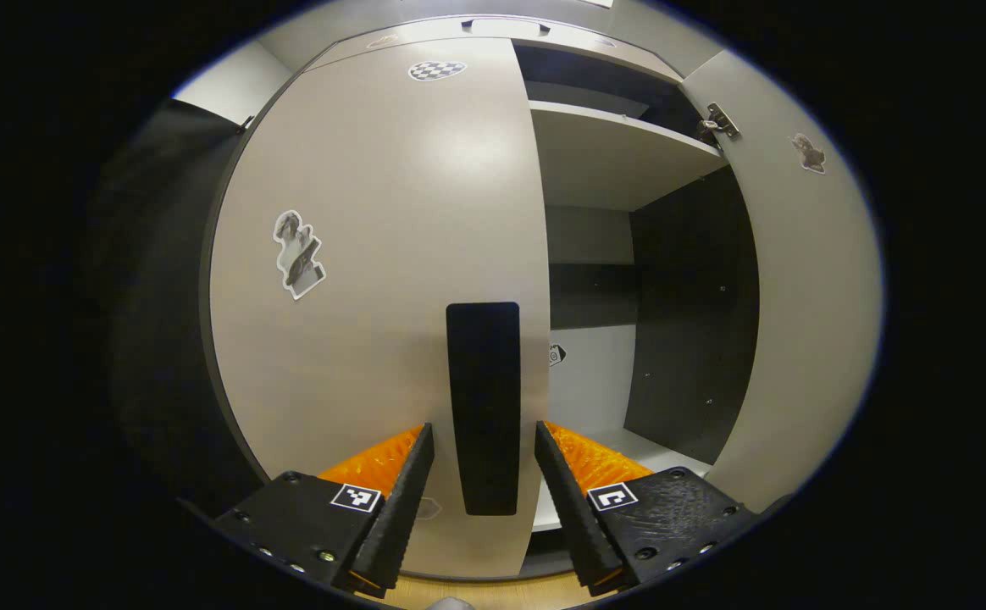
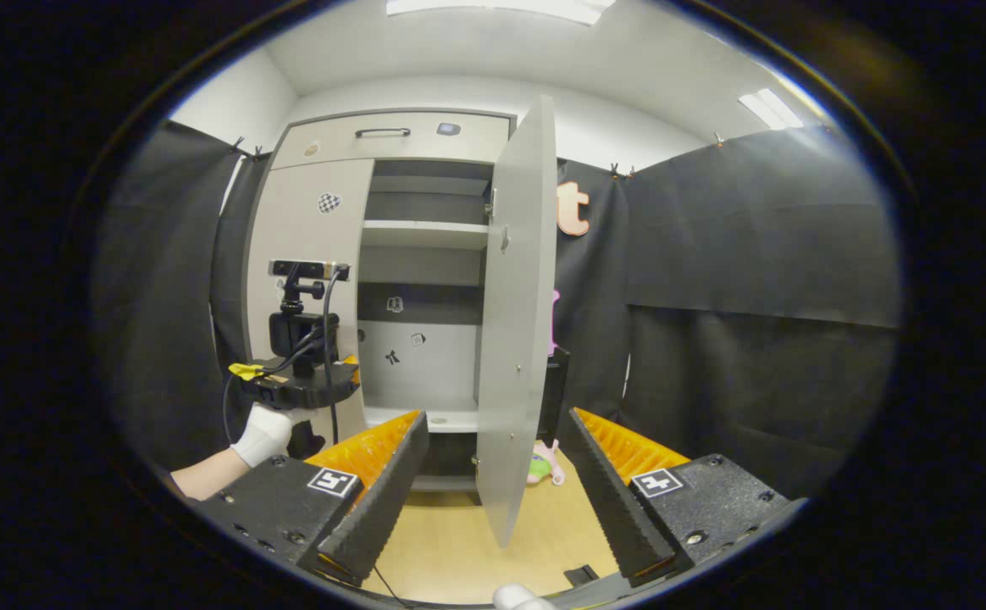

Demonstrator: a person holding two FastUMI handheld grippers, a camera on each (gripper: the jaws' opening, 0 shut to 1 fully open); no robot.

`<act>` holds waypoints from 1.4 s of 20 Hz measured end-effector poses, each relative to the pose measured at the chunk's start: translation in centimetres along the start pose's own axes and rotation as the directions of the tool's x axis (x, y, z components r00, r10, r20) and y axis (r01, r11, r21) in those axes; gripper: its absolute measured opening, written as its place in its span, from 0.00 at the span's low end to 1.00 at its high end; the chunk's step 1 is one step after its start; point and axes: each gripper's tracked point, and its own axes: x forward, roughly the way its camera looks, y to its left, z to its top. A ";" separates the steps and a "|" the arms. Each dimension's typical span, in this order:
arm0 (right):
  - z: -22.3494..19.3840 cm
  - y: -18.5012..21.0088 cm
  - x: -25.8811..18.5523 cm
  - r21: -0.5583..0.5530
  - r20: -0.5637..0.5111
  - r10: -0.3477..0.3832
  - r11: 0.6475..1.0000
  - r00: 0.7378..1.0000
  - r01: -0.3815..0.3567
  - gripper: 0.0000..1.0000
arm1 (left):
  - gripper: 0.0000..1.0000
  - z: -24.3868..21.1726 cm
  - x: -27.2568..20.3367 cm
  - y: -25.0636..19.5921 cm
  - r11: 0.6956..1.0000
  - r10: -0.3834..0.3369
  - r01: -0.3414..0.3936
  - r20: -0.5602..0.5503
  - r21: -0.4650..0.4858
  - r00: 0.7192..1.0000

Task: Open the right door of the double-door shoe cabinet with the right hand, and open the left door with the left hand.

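In the left gripper view, the left gripper is seen close in front of the shoe cabinet, its fingers spread apart on either side of the black vertical handle on the left door. Whether the fingers touch the handle cannot be told; nothing is clamped. The left door is closed and carries a sticker and a checkered marker. Beside it the right door is swung open, its hinge exposed, and a shelf is visible inside.

In the right gripper view, the right gripper is held back from the cabinet, fingers released and empty, with the edge of the opened right door seen between them. The wooden floor lies below. Farther off, the left gripper is held by a gloved hand at the closed left door. A drawer with a handle tops the cabinet.
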 end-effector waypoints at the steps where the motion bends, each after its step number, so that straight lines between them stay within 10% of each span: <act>1: -0.2 0.0 0.0 0.000 -0.001 -0.003 1.000 1.000 0.003 1.00 | 0.73 0.1 0.1 0.0 1.000 0.003 -0.003 0.008 -0.002 1.000; 4: -0.4 0.2 0.1 0.002 -0.011 0.003 1.000 1.000 -0.003 1.00 | 0.67 0.0 0.0 0.3 1.000 0.013 -0.013 0.002 0.025 1.000; 5: -0.4 0.1 0.2 0.004 -0.011 0.008 1.000 1.000 -0.008 1.00 | 0.41 -0.1 0.1 0.0 1.000 0.000 0.000 -0.004 0.022 1.000; 6: -0.5 0.1 0.2 0.005 -0.012 0.011 1.000 1.000 -0.011 1.00 | 0.50 -0.1 -0.2 -0.3 1.000 -0.012 0.013 -0.006 0.023 1.000; 9: -0.4 0.0 0.3 0.003 -0.010 0.023 1.000 1.000 -0.023 1.00 | 0.30 -0.2 -0.3 -0.3 0.999 -0.027 0.027 -0.015 0.025 1.000; 28: 0.0 1.5 0.9 0.008 0.029 0.199 0.980 0.980 -0.200 1.00 | 0.15 -0.4 -7.0 2.0 0.998 -0.068 0.068 -0.022 0.012 0.997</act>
